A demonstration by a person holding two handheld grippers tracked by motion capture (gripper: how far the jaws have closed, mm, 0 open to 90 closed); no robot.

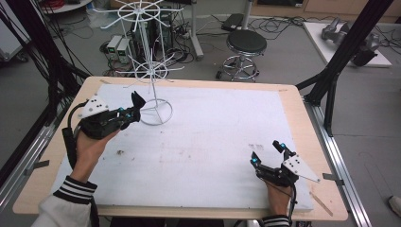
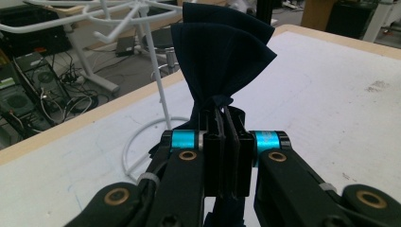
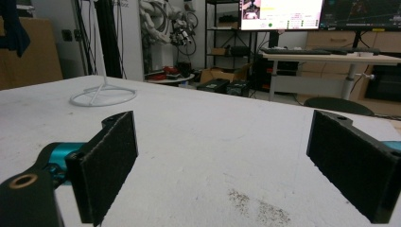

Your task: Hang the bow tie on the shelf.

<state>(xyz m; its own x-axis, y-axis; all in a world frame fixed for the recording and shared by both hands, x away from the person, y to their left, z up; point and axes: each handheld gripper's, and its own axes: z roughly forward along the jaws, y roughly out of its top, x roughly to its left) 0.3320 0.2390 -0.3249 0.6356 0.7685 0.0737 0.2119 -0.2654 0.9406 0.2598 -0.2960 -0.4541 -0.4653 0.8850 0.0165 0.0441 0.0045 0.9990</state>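
A dark navy bow tie (image 2: 222, 61) is pinched at its knot by my left gripper (image 2: 226, 142), whose jaws are shut on it; its pleated wing fans upward. In the high view my left gripper (image 1: 132, 111) holds the bow tie (image 1: 137, 100) just left of the white wire rack (image 1: 152, 61), near the rack's ring base (image 1: 156, 113). My right gripper (image 1: 268, 152) rests low at the table's front right, open, with nothing between its pads (image 3: 111, 163). The rack's ring base (image 3: 103, 96) lies far off in the right gripper view.
A white mat (image 1: 203, 142) covers the wooden table (image 1: 293, 94). A small dark smudge (image 3: 257, 205) marks the mat near my right gripper. Beyond the table stand a black stool (image 1: 246, 45), computer boxes and cables (image 1: 120, 47); black frame posts (image 1: 345, 52) rise at the right.
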